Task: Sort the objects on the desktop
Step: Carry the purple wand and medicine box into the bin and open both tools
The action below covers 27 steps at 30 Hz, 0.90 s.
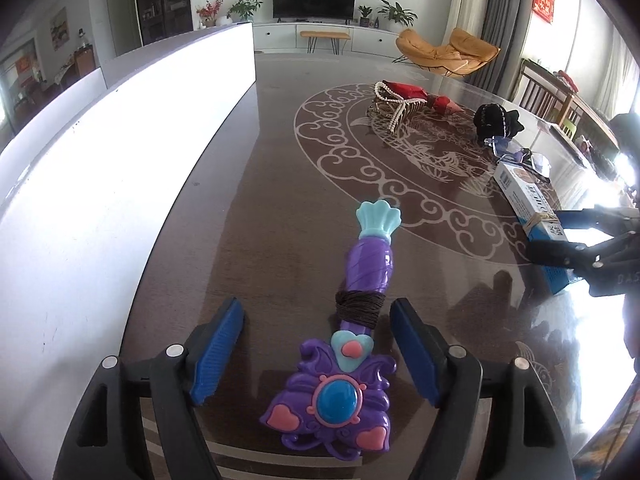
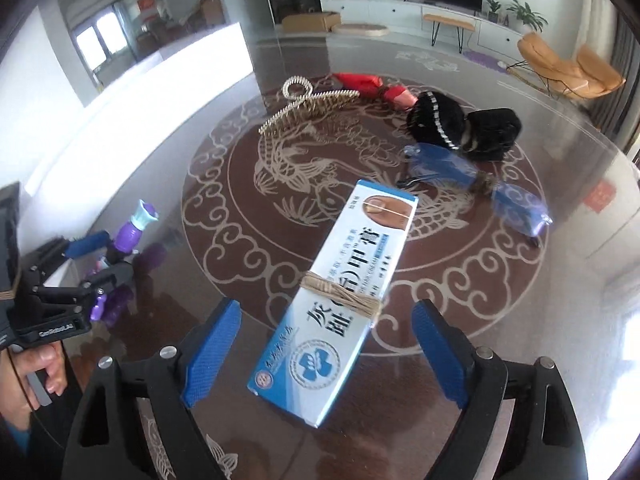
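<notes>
A purple toy wand with a teal tip and dark string around its handle lies on the brown table, between the blue pads of my open left gripper, which does not touch it. A blue-and-white ointment box bound with twine lies between the pads of my open right gripper, apart from them. The box also shows in the left wrist view, with the right gripper around it. The wand and left gripper show at the left of the right wrist view.
A white wall panel runs along the table's left side. Farther back lie a pearl hair clip, a red pouch, a black hair piece and blue wrapped items. The table's ornate carp pattern fills the middle.
</notes>
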Each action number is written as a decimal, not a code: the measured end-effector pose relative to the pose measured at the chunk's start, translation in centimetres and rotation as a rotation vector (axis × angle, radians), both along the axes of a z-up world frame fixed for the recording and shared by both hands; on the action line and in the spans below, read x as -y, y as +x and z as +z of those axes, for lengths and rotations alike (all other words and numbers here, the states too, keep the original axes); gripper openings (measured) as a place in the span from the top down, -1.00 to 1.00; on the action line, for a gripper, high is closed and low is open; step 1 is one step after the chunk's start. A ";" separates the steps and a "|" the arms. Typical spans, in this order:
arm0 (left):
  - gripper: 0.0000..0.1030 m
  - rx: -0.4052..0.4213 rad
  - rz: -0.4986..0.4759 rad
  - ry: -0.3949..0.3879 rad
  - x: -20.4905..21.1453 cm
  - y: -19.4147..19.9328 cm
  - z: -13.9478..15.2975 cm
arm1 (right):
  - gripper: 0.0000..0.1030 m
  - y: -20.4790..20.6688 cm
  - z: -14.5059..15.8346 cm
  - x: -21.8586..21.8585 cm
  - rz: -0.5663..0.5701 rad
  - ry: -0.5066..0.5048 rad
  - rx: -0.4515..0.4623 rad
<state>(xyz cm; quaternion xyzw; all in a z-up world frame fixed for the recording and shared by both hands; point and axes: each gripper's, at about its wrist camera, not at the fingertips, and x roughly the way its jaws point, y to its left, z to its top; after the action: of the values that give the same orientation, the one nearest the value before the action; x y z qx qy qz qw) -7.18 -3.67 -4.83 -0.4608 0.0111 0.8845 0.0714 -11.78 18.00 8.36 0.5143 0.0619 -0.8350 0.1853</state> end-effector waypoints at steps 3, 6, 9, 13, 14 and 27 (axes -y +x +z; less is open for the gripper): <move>0.59 -0.028 -0.034 -0.031 -0.5 -0.2 0.1 | -0.22 -0.8 -1.4 1.6 0.015 0.092 0.010; 0.59 -0.046 -0.045 0.057 0.2 0.5 0.6 | 0.14 -0.3 -0.9 1.8 0.029 0.064 0.006; 0.59 -0.127 -0.020 0.161 1.5 2.5 2.1 | 0.14 1.2 0.6 1.3 0.047 0.062 -0.048; 0.60 -0.244 0.003 0.239 2.6 5.7 4.9 | 0.14 2.9 3.4 0.3 0.063 0.021 -0.104; 0.60 -0.268 0.010 0.251 2.9 6.3 5.8 | 0.14 3.2 4.1 0.1 0.066 0.021 -0.119; 0.60 -0.495 0.200 0.326 13.9 10.0 17.1 | 0.14 1.9 13.5 8.9 0.214 -0.042 -0.266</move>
<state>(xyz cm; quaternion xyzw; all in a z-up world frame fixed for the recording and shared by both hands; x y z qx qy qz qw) 2.81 -17.52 12.24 -0.2128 -0.1594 0.9626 0.0521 -9.92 9.08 21.84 0.3858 0.1228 -0.8724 0.2738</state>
